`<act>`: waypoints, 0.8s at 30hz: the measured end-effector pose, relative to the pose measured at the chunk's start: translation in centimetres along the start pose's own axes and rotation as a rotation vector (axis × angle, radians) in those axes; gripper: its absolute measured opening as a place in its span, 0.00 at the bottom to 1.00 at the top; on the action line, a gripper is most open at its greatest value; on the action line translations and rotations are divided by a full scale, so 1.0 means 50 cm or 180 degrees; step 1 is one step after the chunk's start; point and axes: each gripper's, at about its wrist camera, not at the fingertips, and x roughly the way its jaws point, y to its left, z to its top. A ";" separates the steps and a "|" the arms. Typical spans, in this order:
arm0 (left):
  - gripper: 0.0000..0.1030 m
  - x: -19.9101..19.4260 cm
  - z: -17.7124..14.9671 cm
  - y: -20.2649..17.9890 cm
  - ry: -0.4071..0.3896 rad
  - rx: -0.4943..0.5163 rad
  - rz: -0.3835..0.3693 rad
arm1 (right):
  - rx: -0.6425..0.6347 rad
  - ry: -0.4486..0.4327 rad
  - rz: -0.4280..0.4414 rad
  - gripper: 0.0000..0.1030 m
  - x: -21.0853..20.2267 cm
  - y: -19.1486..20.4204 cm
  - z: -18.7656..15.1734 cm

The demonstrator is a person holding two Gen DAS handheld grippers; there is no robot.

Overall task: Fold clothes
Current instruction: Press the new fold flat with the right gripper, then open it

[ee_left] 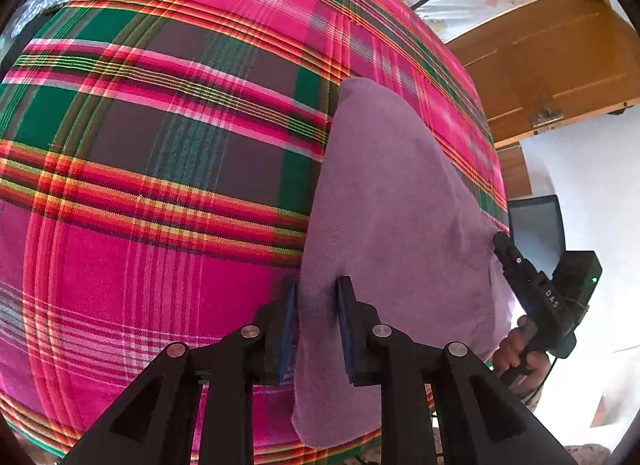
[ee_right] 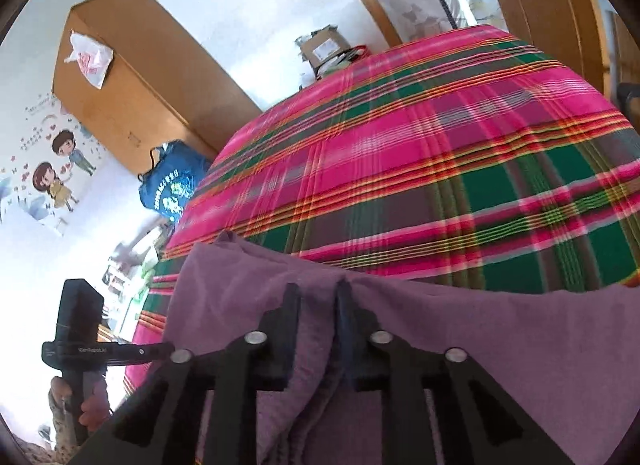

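Left wrist view: the left tongs sit at 6 o'clock, closed to a narrow gap with a fold of the purple cloth pinched between the 2 blue-lined pads. The cloth runs from the tongs up toward 1 o'clock over the plaid bedspread, which fills most of the frame; a loose corner hangs below the tongs. At 4 o'clock the right tongs grip the cloth's far edge, held by a hand. Wooden door at 2 o'clock.

Right wrist view: the right tongs at 6 o'clock are nearly shut, a ridge of purple cloth bunched between them. The cloth spreads across the lower frame, lying over the bedspread's near edge. At 8 o'clock the left gripper reaches the cloth's left edge, a hand on its handle. Wooden wardrobe at 10 o'clock, blue bag below it.
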 end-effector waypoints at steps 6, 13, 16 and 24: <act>0.21 -0.009 -0.003 0.015 -0.0001 -0.0015 -0.0032 | -0.0033 -0.0058 -0.0186 0.06 0.001 -0.009 0.003; 0.22 -0.018 -0.015 0.029 -0.0014 -0.0045 -0.0049 | -0.0071 0.0107 -0.0364 0.13 0.018 -0.012 0.002; 0.24 -0.030 -0.022 0.031 -0.0026 -0.0037 -0.0020 | -0.0156 -0.0062 -0.0491 0.18 -0.015 0.002 -0.001; 0.25 -0.064 -0.048 0.055 -0.0081 -0.0120 -0.0120 | -0.1018 0.0007 -0.0337 0.19 -0.031 0.101 -0.086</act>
